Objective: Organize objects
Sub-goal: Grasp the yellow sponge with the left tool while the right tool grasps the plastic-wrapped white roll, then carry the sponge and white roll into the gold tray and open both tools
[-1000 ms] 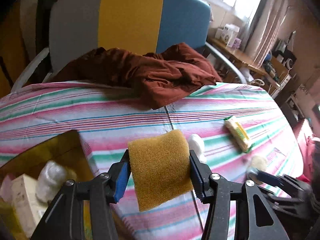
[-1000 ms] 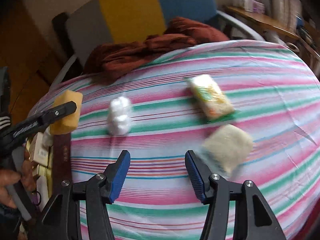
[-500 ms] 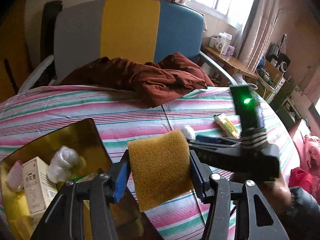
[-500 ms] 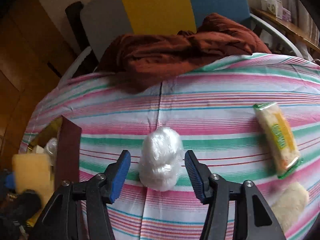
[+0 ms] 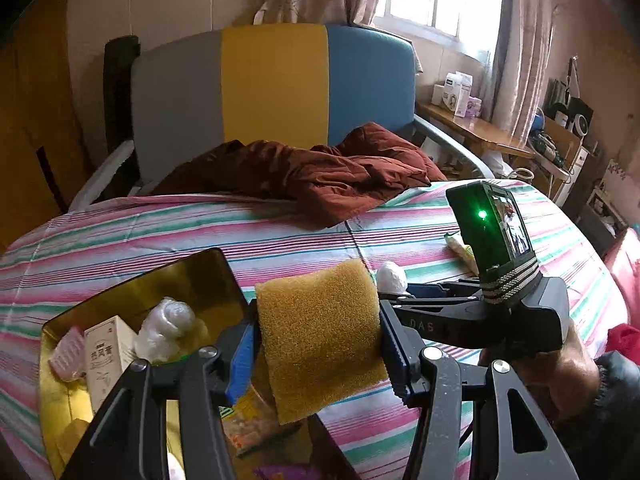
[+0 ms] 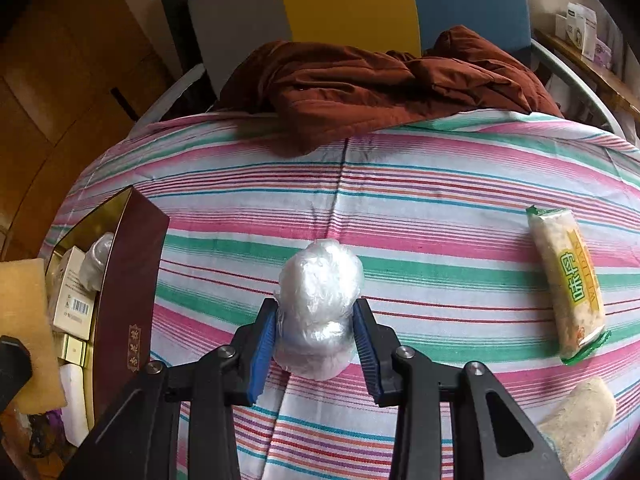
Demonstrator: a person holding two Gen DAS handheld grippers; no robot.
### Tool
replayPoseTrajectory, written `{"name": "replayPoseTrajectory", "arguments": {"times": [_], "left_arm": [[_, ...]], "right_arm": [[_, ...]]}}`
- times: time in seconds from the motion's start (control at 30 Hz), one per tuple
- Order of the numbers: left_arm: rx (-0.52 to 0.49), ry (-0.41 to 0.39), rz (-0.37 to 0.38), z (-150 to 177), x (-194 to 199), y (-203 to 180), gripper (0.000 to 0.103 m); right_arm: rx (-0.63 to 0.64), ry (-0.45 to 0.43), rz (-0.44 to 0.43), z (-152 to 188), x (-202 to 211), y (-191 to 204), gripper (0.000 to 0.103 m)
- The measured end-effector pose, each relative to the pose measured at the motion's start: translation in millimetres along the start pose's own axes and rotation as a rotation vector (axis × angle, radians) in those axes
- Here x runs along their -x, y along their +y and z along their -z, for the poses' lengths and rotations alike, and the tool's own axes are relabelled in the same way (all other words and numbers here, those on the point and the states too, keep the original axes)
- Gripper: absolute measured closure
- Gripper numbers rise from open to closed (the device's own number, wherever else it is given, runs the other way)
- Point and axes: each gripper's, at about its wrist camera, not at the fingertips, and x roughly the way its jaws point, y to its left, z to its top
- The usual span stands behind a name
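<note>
My left gripper (image 5: 318, 344) is shut on a yellow sponge (image 5: 320, 332) and holds it above the near right edge of a gold-lined box (image 5: 140, 280). The box holds a white carton (image 5: 106, 352), a white plastic bundle (image 5: 168, 326) and other small items. In the right wrist view my right gripper (image 6: 315, 320) is shut on a second white plastic-wrapped bundle (image 6: 318, 300) that lies on the striped bedsheet (image 6: 440, 208). The box's maroon wall (image 6: 132, 272) stands to its left. In the left wrist view that bundle (image 5: 392, 276) shows just past the sponge.
A maroon jacket (image 6: 380, 84) lies crumpled at the far edge, before a grey, yellow and blue headboard (image 5: 276, 80). A yellow-green snack packet (image 6: 568, 280) and a pale beige lump (image 6: 580, 416) lie on the sheet to the right. A wooden desk (image 5: 472, 128) stands at far right.
My right gripper swung left from the beige lump to the white bundle and shut on it. My left gripper carried the sponge over the box, which now shows more fully.
</note>
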Motion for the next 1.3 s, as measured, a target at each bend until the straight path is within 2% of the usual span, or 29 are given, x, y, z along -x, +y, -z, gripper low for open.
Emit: {"name": "replayPoseTrajectory", "arguments": {"times": [0.3,0.87,1.07,1.3], "left_arm": [[-0.003,0.002,-0.012,6.5,10.8,-1.9,0.047],[-0.014,-0.003,-0.023,19.2,36.5,-4.7,0.047],[0.012,-0.02,-0.024,24.8,54.6,8.1,0.047],[0.067,-0.02,-0.04,43.8,70.3,40.1,0.046]], "right_arm": [[0.029,-0.009,0.011,3.0,2.7,6.2,0.066],[0.09,-0.006,-0.032,10.4,9.0,30.6,0.066],[0.087,-0.013,-0.03,12.8,20.4,39.5,0.066],[0.072,-0.035,-0.064,27.3,45.6,65.6,0.066]]}}
